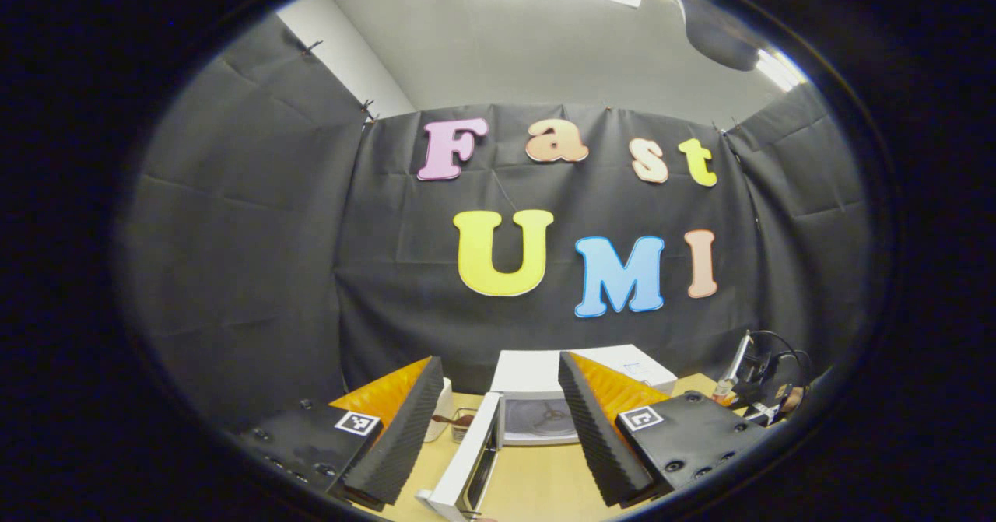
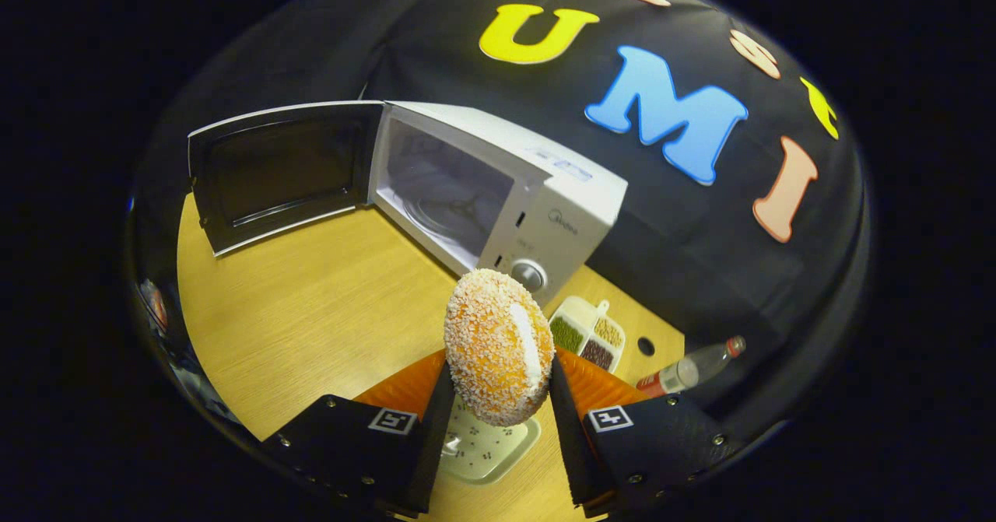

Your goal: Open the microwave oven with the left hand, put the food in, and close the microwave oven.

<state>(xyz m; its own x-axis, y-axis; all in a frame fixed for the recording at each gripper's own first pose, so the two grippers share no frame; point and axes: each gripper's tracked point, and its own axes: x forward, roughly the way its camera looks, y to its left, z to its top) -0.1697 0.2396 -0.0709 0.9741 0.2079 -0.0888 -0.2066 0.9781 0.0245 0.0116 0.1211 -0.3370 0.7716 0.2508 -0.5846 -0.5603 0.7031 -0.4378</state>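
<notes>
1. My right gripper (image 2: 498, 397): two fingers, both pressed against the flanks of one round, crumb-coated orange bun with a pale cream seam (image 2: 498, 357), held on edge above the table.
2. Directly below the bun in the right gripper view: one pale, rounded-square plate with small dark flecks (image 2: 492, 446), lying flat on the light wooden table (image 2: 311, 312).
3. Just beyond my right fingers: one white divided dish (image 2: 589, 334), at least three compartments showing, each with a different grain or seed filling; beside it to the right, one clear plastic bottle with a red cap and red label (image 2: 685, 370), lying on its side.
4. Farther back: one white box-shaped microwave oven (image 2: 537, 195), one round knob on its control panel, cavity exposed with one turntable inside. Its single dark-windowed door (image 2: 276, 170) stands swung fully open to the left.
5. My left gripper (image 1: 498, 429): two fingers spread wide, holding nothing, raised above the table.
6. Between my left fingers, well ahead in the left gripper view: the same microwave, door edge-on and open toward me; one small white container (image 1: 441, 417) stands to its left.
7. At the right edge of the left gripper view: some dark cabled equipment (image 1: 759, 386), too small to identify.
</notes>
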